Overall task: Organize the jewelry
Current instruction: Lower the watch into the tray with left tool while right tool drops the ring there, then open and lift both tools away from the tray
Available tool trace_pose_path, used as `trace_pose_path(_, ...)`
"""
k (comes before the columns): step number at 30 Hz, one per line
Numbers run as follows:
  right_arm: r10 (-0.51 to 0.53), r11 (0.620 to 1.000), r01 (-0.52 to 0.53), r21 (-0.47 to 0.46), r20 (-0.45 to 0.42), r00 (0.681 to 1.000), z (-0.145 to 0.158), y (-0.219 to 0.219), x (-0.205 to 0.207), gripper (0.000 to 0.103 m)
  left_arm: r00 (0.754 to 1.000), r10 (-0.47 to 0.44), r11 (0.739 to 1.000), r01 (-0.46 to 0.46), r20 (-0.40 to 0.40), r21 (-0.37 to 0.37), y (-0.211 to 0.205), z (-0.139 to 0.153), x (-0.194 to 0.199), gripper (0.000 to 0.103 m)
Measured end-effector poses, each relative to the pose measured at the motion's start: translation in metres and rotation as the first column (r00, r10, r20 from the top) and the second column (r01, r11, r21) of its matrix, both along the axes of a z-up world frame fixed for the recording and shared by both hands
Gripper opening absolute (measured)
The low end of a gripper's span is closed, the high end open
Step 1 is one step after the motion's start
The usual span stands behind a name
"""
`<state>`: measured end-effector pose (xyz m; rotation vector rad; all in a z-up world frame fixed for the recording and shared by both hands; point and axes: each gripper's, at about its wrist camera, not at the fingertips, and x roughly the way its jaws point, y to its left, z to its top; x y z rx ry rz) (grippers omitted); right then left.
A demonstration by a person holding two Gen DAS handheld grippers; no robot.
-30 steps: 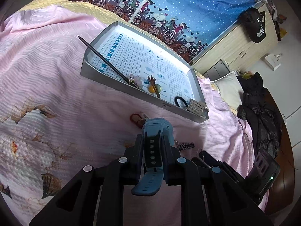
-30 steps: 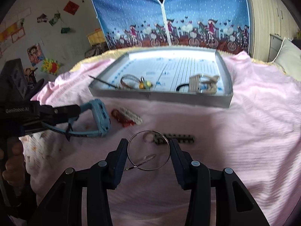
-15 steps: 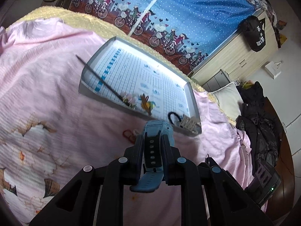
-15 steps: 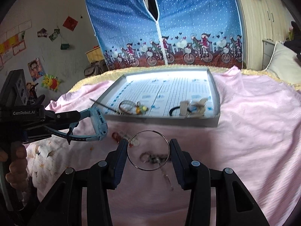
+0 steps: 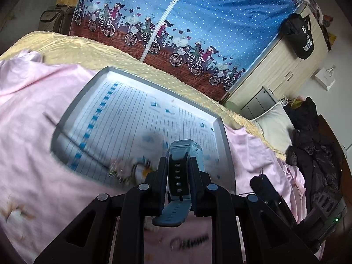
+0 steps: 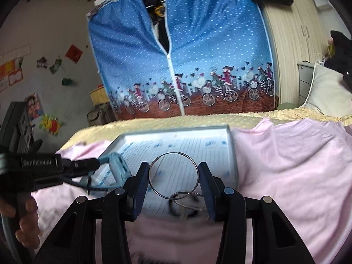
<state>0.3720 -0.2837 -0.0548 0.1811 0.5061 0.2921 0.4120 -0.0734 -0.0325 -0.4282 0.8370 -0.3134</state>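
Observation:
A grey tray [image 5: 228, 154] lined with ruled paper lies on the pink bedsheet [image 5: 28, 154]. My left gripper [image 5: 178, 171] is shut on a blue watch [image 5: 183, 151], held over the tray's near right part. The same gripper [image 6: 88, 165] and the blue watch [image 6: 116, 165] show at the left in the right wrist view. My right gripper [image 6: 173, 176] is shut on a large silver hoop [image 6: 173, 195], held above the tray [image 6: 233, 154]. Blurred jewelry [image 5: 132, 167] and a thin dark stick [image 5: 92, 151] lie along the tray's near edge.
A blue wardrobe cover [image 5: 198, 22] with bicycle prints hangs behind the bed. A yellow blanket [image 5: 88, 50] lies past the tray. A pillow [image 5: 275, 127] and dark clothes [image 5: 316, 145] sit to the right. A hand [image 6: 24, 226] holds the left gripper's handle.
Both grippers have risen and moved forward over the tray, still holding the watch and the hoop. The loose items on the sheet have dropped out of view.

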Motion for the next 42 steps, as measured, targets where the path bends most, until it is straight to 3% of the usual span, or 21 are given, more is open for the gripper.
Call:
trace_pose_path(4,-0.008,0.999,0.009,0.051,-0.033,0.999,-0.014,-0.006,0.031,0.043,1.000,-0.012,0.999,0.013,-0.007,0.038,-0.010,-0.016,0.023,0.015)
trace_pose_path(9,0.005,1.000,-0.003,0.019,-0.110,0.994,-0.042,0.001,0.046,0.043,0.999,-0.026,0.997,0.028,-0.034,0.072,-0.015,-0.040,0.036,0.015)
trace_pose_path(14,0.002,1.000,0.000,0.017,-0.144,0.990,-0.051,-0.001,0.048,0.044,0.999,-0.033,0.996,0.035,-0.026,0.086,-0.014,-0.049,0.034,0.015)
trace_pose_path(18,-0.004,1.000,0.006,0.015,-0.149,0.989,-0.048,-0.003,0.043,0.056,0.999,-0.035,0.998,0.034,0.001,0.050,-0.010,-0.039,0.028,0.019)
trace_pose_path(20,-0.014,1.000,0.015,0.008,-0.143,0.990,-0.045,-0.005,0.042,0.063,0.999,-0.028,0.998,0.026,0.027,0.065,-0.010,-0.027,0.023,0.028)
trace_pose_path(22,-0.025,1.000,0.025,-0.003,-0.131,0.991,-0.039,-0.005,0.038,0.065,0.997,-0.013,0.997,0.006,0.073,0.083,-0.008,-0.013,0.013,0.048)
trace_pose_path(27,-0.043,0.999,0.042,-0.022,-0.062,0.997,-0.016,-0.006,0.013,0.087,0.976,0.056,0.990,-0.081,0.209,0.113,0.002,0.022,-0.023,0.077)
trace_pose_path(30,-0.048,0.999,0.048,-0.021,-0.006,0.999,0.002,-0.007,-0.007,0.103,0.953,0.090,0.982,-0.133,0.290,0.133,0.009,0.041,-0.049,0.080)
trace_pose_path(32,-0.045,0.999,0.046,-0.015,0.049,0.998,0.016,-0.006,-0.025,0.103,0.936,0.091,0.976,-0.151,0.339,0.155,0.015,0.051,-0.070,0.083)
trace_pose_path(34,-0.031,0.999,0.033,-0.019,0.097,0.995,0.030,-0.004,-0.040,0.103,0.918,0.088,0.967,-0.171,0.386,0.187,0.017,0.061,-0.092,0.097)
trace_pose_path(38,-0.020,0.999,0.025,-0.021,0.210,0.978,0.055,0.001,-0.079,0.103,0.873,0.072,0.947,-0.211,0.481,0.241,0.023,0.075,-0.137,0.099)
trace_pose_path(42,-0.015,0.999,0.026,-0.034,0.285,0.958,0.073,0.009,-0.112,0.103,0.857,0.080,0.936,-0.241,0.509,0.258,0.031,0.078,-0.174,0.099)
